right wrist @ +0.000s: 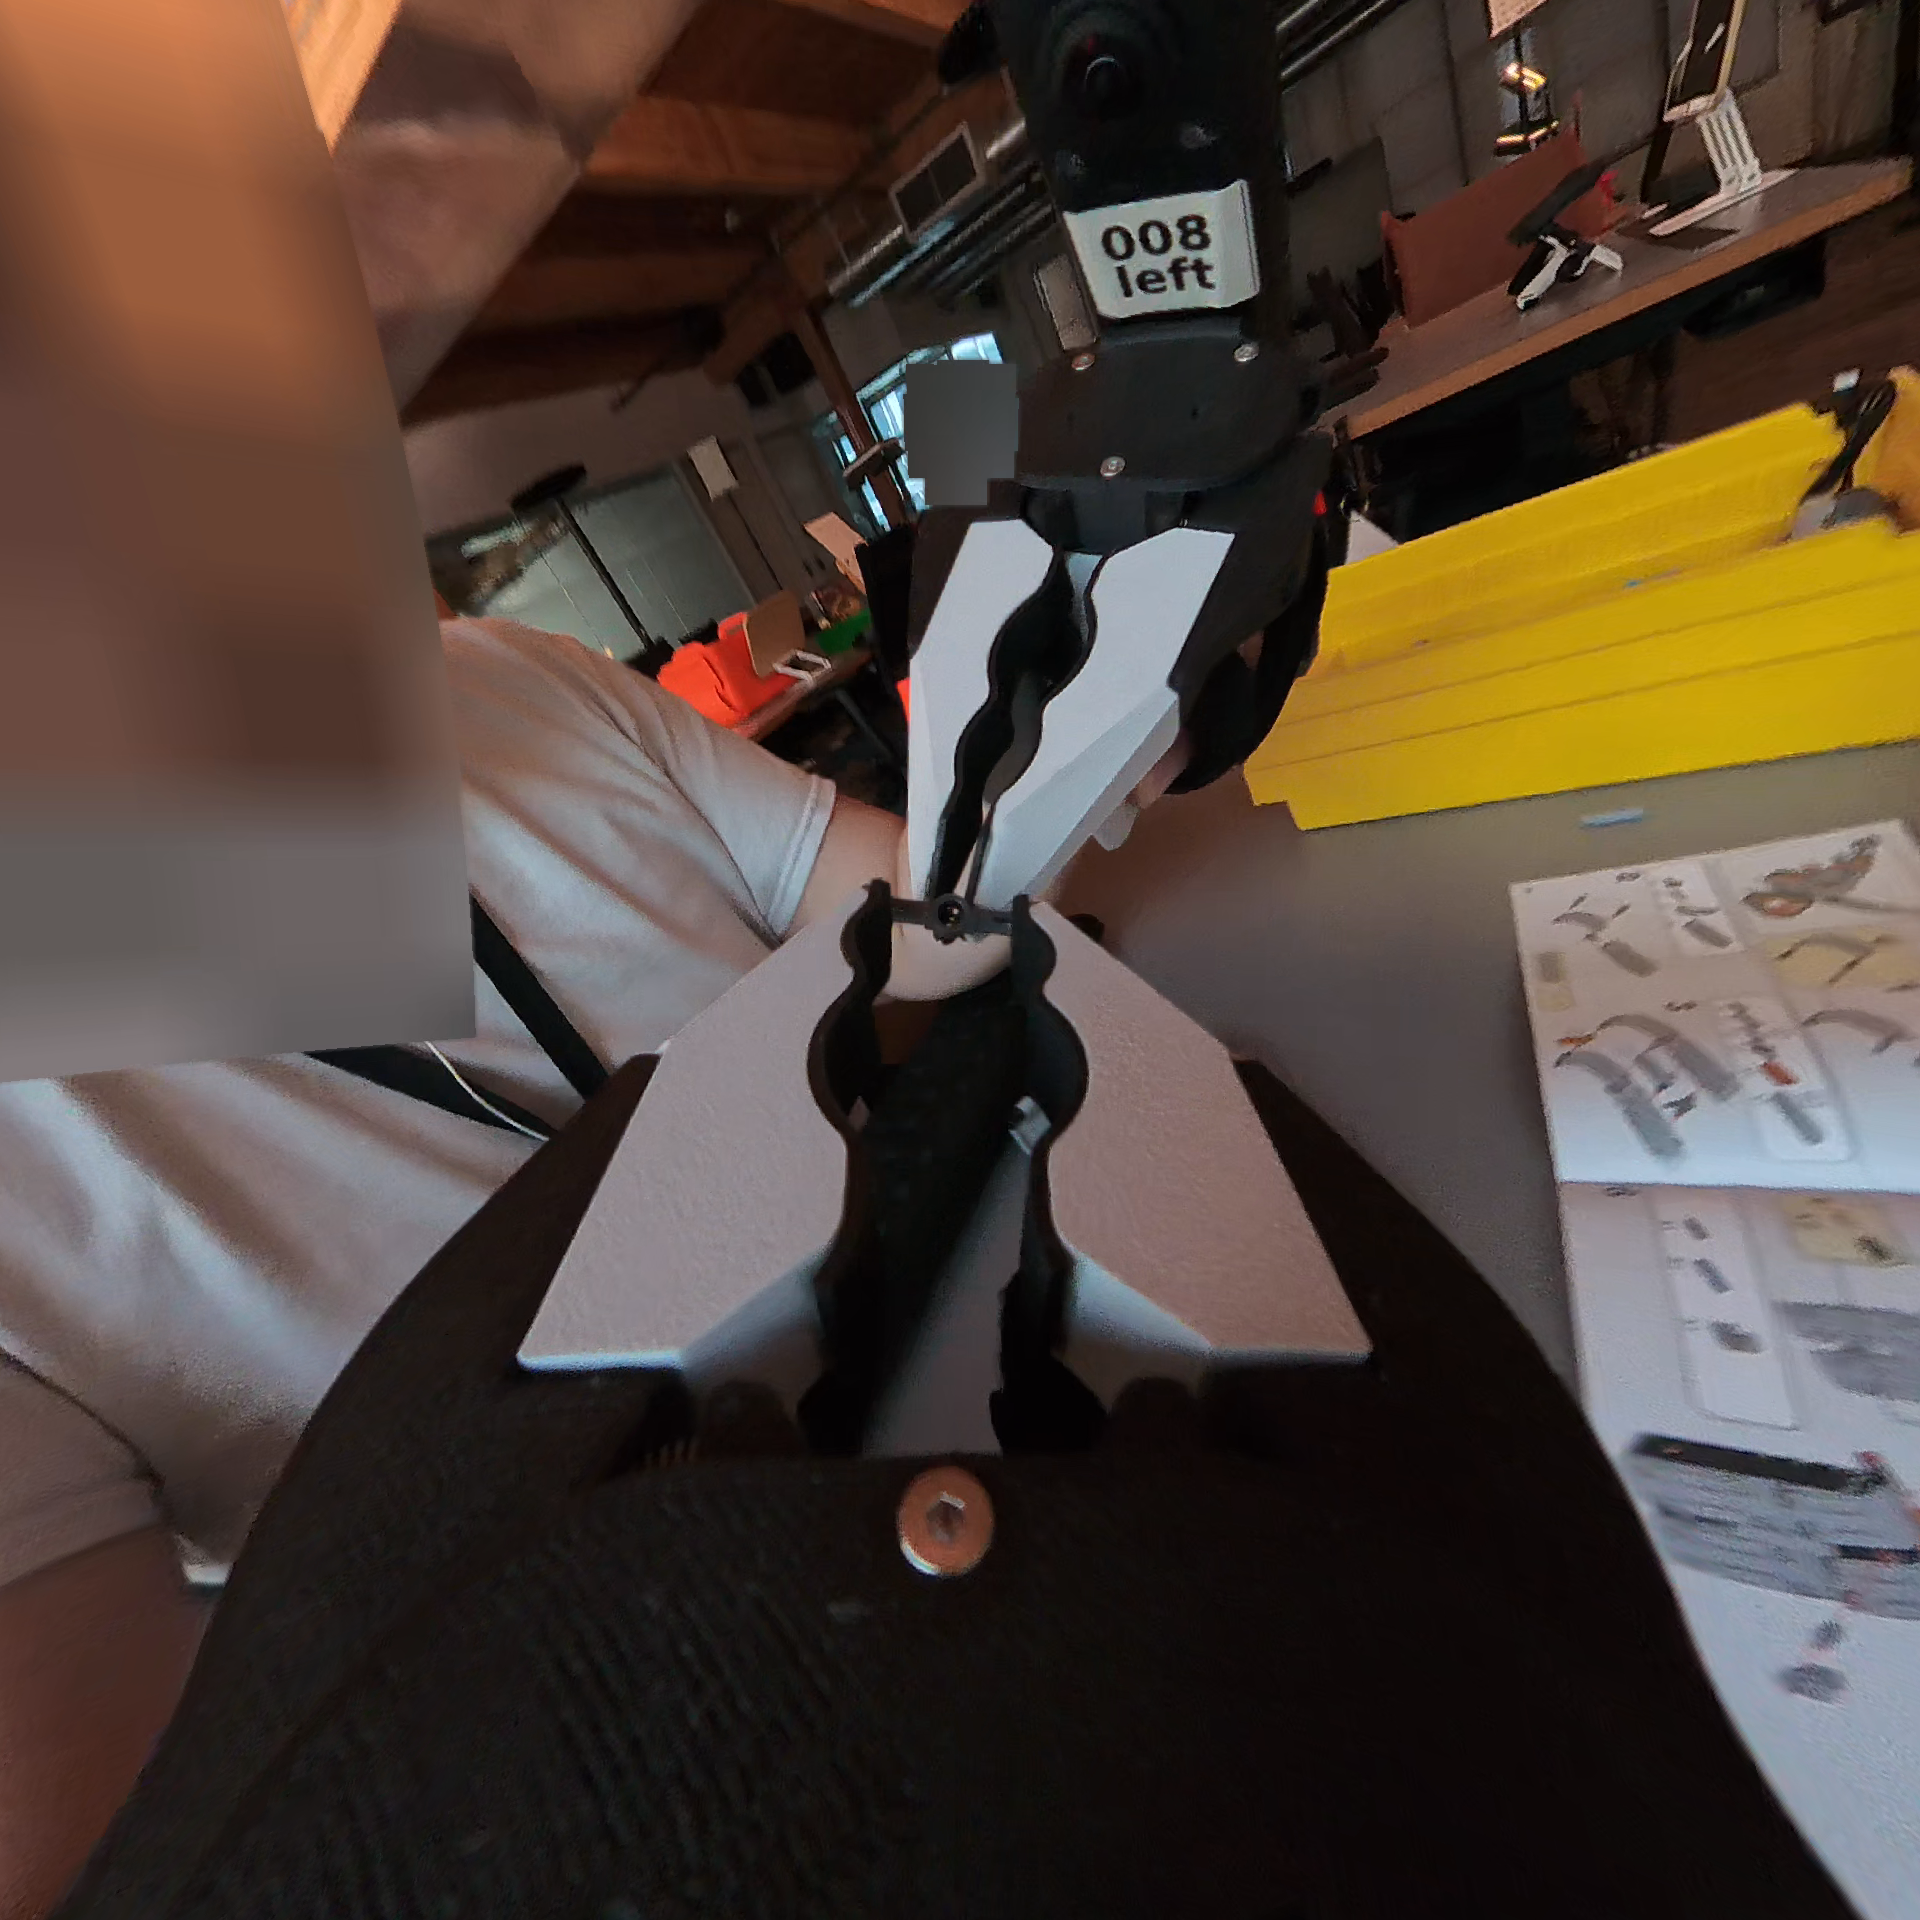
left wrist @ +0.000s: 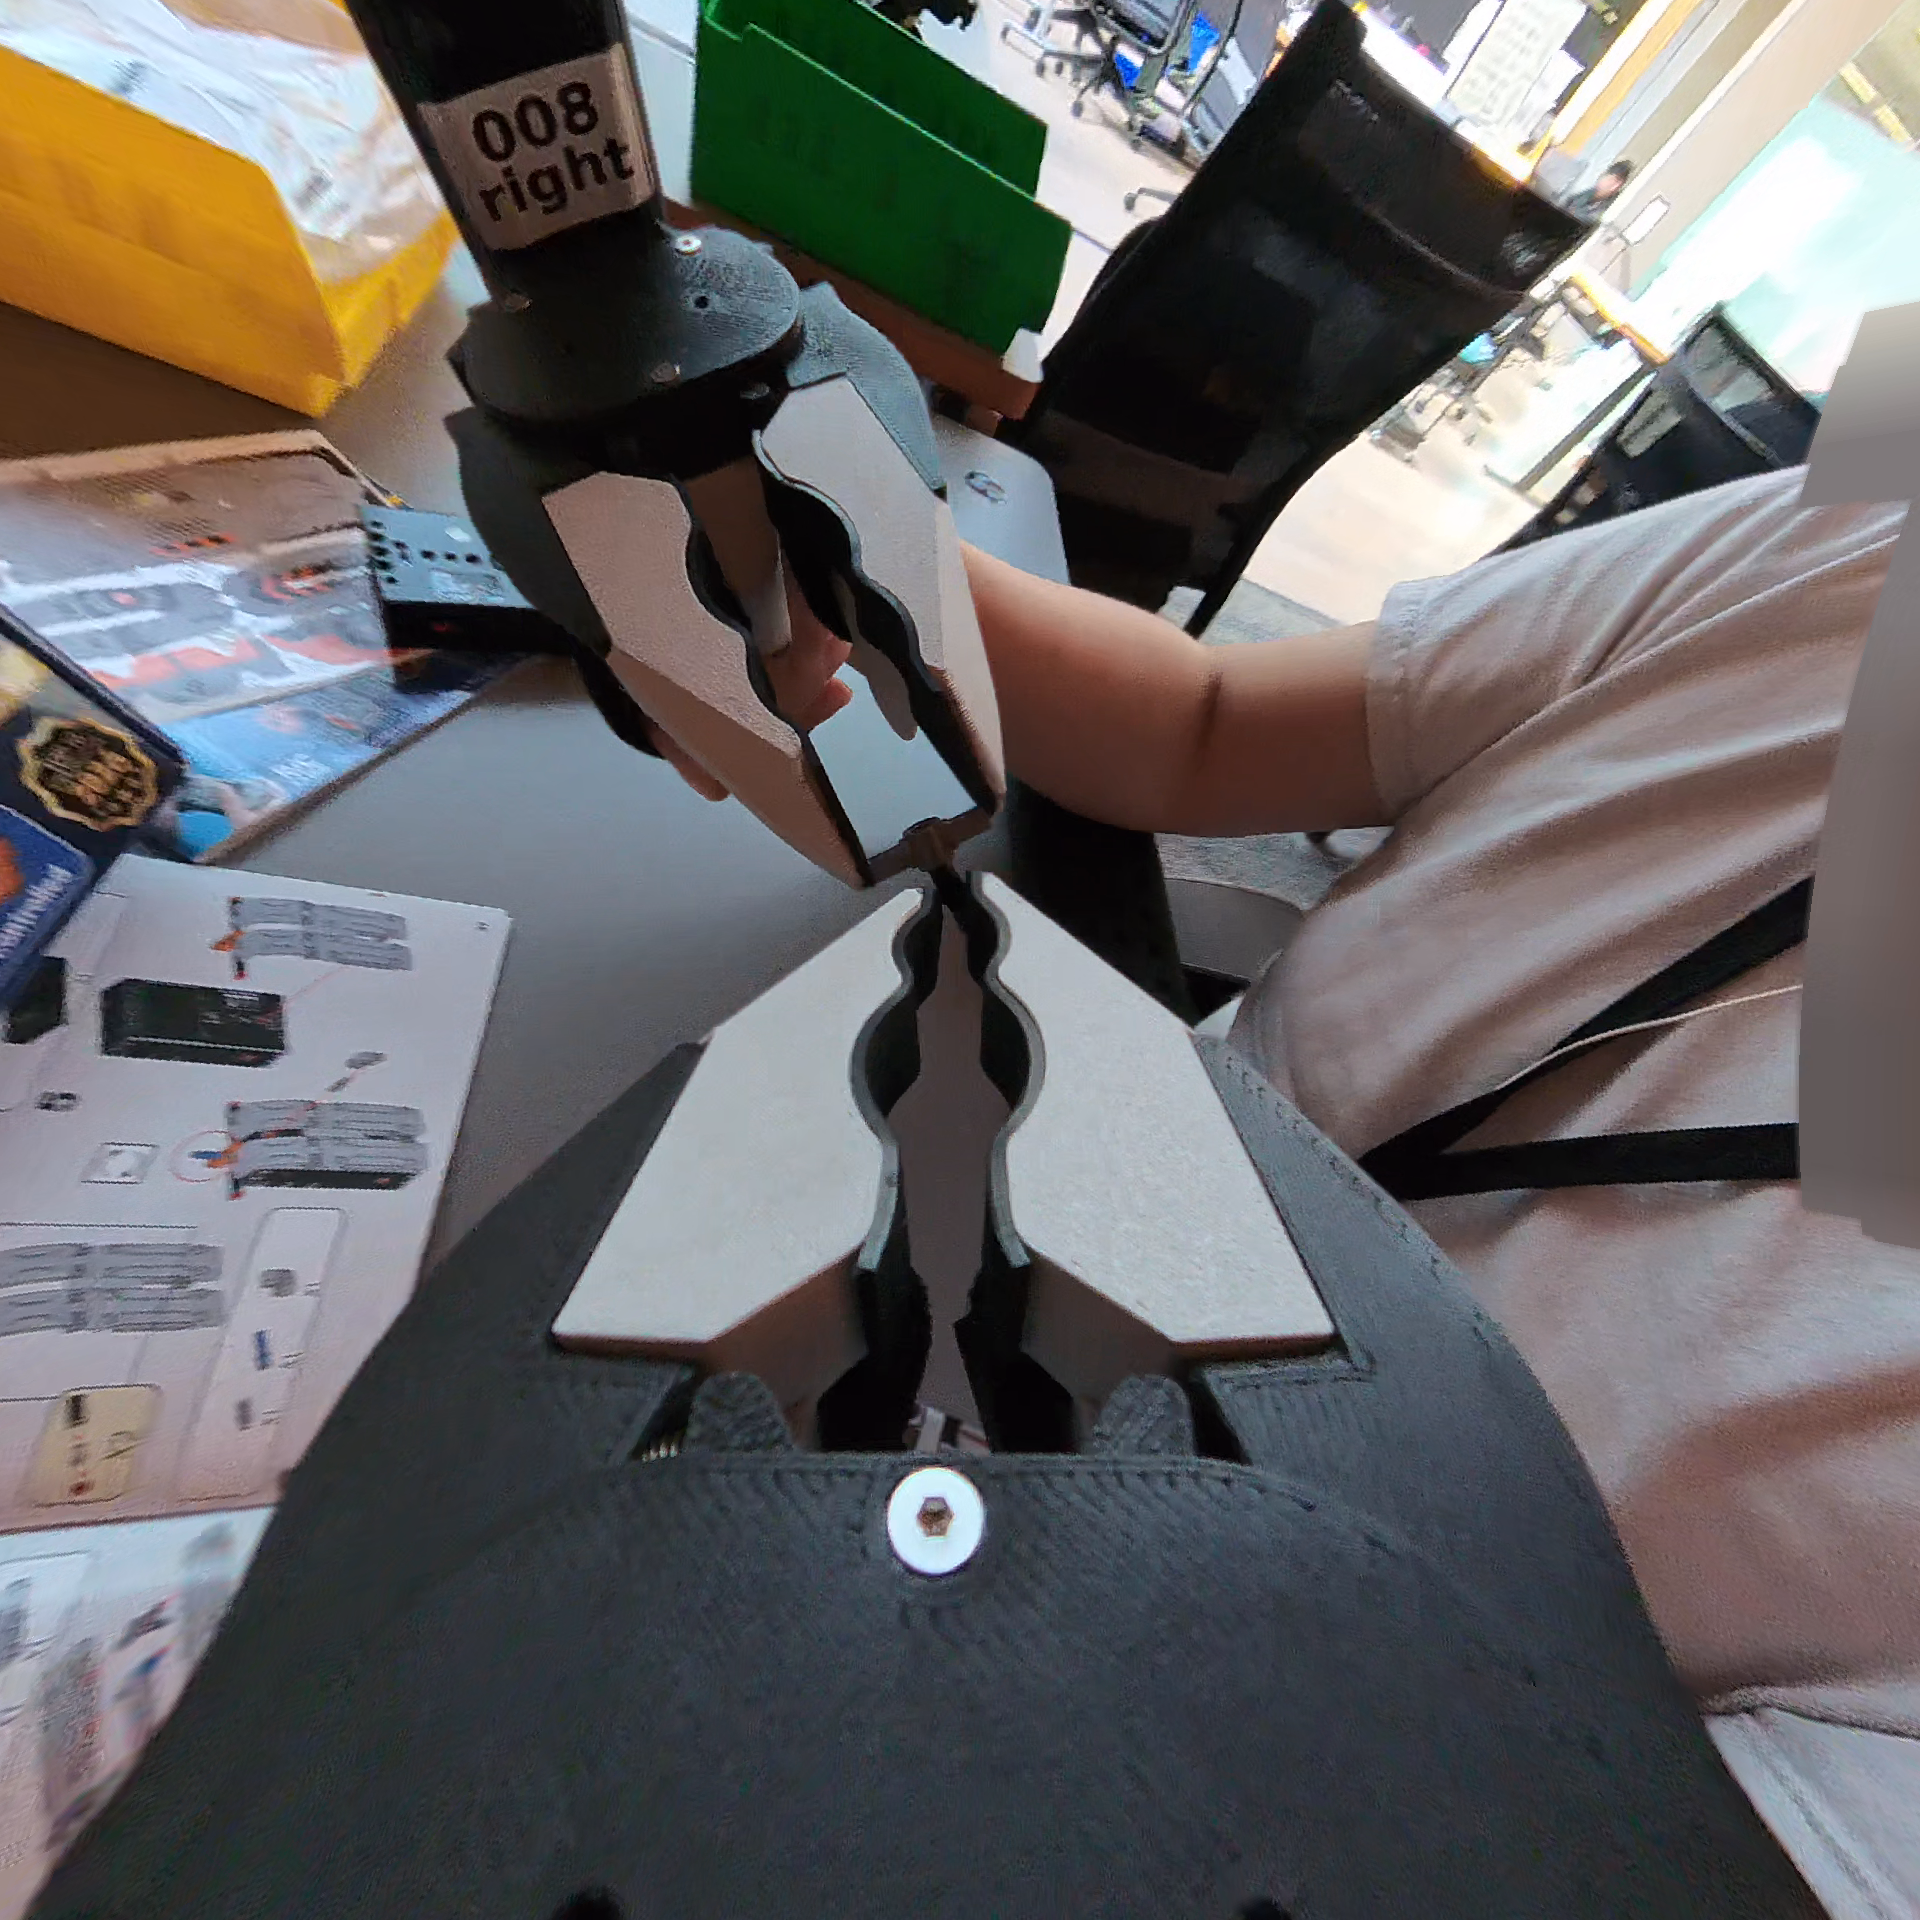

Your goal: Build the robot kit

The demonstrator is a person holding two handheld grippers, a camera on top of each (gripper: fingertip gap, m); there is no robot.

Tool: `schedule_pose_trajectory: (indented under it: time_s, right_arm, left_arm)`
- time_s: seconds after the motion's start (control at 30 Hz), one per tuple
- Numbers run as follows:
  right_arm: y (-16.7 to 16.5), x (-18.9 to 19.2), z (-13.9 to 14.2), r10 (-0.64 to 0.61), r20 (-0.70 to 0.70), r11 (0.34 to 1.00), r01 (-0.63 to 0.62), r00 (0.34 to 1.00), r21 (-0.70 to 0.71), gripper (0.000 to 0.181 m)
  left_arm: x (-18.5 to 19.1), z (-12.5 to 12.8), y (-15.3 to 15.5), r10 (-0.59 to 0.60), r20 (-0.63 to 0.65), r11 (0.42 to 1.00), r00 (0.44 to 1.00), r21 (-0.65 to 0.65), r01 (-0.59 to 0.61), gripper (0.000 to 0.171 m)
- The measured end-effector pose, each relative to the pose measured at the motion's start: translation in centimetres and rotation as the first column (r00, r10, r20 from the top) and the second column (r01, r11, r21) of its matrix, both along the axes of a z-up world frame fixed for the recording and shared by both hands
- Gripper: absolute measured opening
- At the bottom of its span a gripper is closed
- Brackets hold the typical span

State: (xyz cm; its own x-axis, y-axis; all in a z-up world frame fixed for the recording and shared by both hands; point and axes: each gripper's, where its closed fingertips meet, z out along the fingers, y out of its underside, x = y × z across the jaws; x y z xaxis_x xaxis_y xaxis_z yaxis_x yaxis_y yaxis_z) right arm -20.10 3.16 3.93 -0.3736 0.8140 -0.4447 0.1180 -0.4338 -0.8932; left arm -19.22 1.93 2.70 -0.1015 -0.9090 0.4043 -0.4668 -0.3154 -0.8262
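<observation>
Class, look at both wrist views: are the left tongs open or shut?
Shut. The left tongs have their tips pinched on a thin dark rod, whose crossbar end the right tongs grip.

The little dark part (left wrist: 928, 844) pinched where the two grippers meet is way too small to tell what it is, and the left gripper (left wrist: 948, 896) has its tips so tight together that whatever's between them is hidden. The printed sheets (left wrist: 239, 1174) run off the left edge and go smeary low down, and the yellow bag (left wrist: 156, 239) is cut off at the corner. Over in the right wrist view, the sheets (right wrist: 1725, 1049) blur out toward the bottom too.
</observation>
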Motion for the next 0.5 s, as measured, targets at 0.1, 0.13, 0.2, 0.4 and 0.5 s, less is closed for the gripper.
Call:
schedule_pose_trajectory:
  time_s: [0.1, 0.13, 0.2, 0.4, 0.5]
  right_arm:
    - [-1.3, -0.2, -1.9, -0.025, 0.004, 0.988, 0.025, 1.000, -0.155, 0.020]
    - [-1.8, -0.1, -2.8, -0.051, -0.001, 0.984, 0.050, 0.999, -0.174, 0.020]
    - [-2.5, 0.0, -4.8, -0.100, 0.018, 0.966, 0.101, 0.995, -0.239, 0.020]
    - [-4.2, -0.1, -7.0, -0.215, 0.011, 0.910, 0.205, 0.977, -0.360, 0.020]
    - [-4.5, -0.4, -7.2, -0.257, 0.005, 0.869, 0.233, 0.966, -0.436, 0.020]
  left_arm:
    - [-0.2, -1.7, -1.5, -0.035, 0.017, 0.993, 0.999, -0.110, 0.036, 0.002]
    - [-0.3, -2.5, -1.9, -0.033, 0.018, 0.989, 0.999, -0.140, 0.036, 0.002]
    - [-0.5, -4.3, -2.5, -0.024, 0.017, 0.980, 1.000, -0.200, 0.027, 0.002]
    - [-0.6, -6.5, -4.4, 0.034, 0.091, 0.941, 0.995, -0.340, -0.001, 0.002]
    - [-0.9, -6.5, -4.6, 0.098, 0.132, 0.931, 0.986, -0.361, -0.044, 0.002]
